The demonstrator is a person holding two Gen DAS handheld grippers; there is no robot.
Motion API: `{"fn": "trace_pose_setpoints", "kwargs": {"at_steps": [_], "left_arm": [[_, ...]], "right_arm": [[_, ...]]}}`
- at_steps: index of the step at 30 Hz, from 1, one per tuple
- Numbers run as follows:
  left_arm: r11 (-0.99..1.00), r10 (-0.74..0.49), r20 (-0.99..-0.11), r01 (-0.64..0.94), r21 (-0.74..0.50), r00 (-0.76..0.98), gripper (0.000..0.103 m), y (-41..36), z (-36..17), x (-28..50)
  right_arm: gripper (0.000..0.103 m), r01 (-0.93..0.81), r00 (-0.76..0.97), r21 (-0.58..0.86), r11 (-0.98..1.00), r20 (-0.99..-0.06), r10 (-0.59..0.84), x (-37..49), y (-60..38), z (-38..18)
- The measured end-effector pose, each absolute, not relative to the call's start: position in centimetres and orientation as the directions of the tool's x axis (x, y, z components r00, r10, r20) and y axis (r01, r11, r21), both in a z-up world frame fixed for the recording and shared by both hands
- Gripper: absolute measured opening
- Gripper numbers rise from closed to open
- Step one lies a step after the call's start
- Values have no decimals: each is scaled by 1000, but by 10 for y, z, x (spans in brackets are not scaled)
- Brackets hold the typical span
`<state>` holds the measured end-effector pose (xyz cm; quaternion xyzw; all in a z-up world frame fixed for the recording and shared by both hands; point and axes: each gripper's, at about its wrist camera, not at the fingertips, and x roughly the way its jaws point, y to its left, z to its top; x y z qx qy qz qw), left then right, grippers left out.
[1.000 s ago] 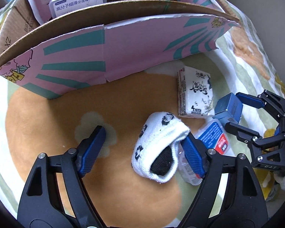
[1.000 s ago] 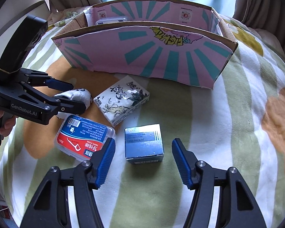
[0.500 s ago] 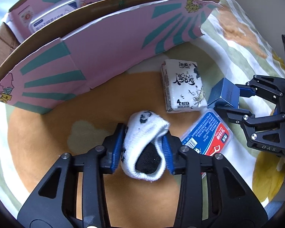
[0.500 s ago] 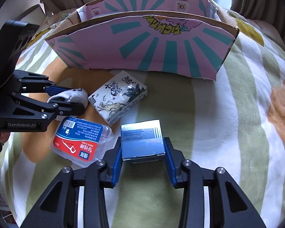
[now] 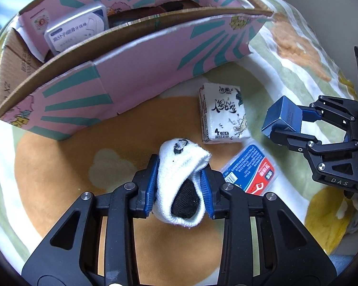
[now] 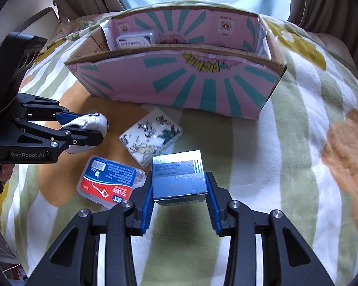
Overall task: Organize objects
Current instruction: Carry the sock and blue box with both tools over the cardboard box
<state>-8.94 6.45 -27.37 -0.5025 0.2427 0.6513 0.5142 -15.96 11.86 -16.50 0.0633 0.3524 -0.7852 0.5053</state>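
Note:
My left gripper (image 5: 179, 190) is shut on a rolled white sock (image 5: 179, 166) with a black core, held above the blanket; it shows in the right wrist view (image 6: 90, 124) too. My right gripper (image 6: 180, 197) is shut on a blue and silver cream box (image 6: 179, 174), lifted off the blanket, also seen in the left wrist view (image 5: 282, 116). A pink and teal cardboard box (image 6: 179, 88) stands open behind, with a white floss case (image 5: 76, 32) inside it.
A white tissue pack (image 6: 152, 135) with ink drawings and a red and blue floss pick case (image 6: 109, 183) lie on the striped floral blanket (image 6: 310, 166) in front of the box. Curtains hang behind.
Both grippers closed from open, the left on the sock and the right on the cream box. Both have since lifted their objects off the blanket, toward the cardboard box.

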Motion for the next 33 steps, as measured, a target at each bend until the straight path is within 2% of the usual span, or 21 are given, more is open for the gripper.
{"fn": "trace_pose_setpoints", "kwargs": {"at_steps": [7,19,26,33], "left_arm": [[-407,467,-884,-888,-214,-1,30,49,-225,-94],[-575,514,-847,-787,-223,-136,30,10,-93,-84],[-675,504,-836,-703,-223,-219,30,-16,-31,-71],[-743,473,-839,-633,-215,-270,30,-37,-7,-49]], "right_arm": [[36,832,-487,-496,-248,-441,-754,-124,135,-121],[36,829,-516,-463,-314,-413,-750,-46,188,-40],[36,808,-556,-477,-345,-425,-714,-19,213,-20],[36,775,-607,-498,-389,-416,-678,-12,232,-16]]}}
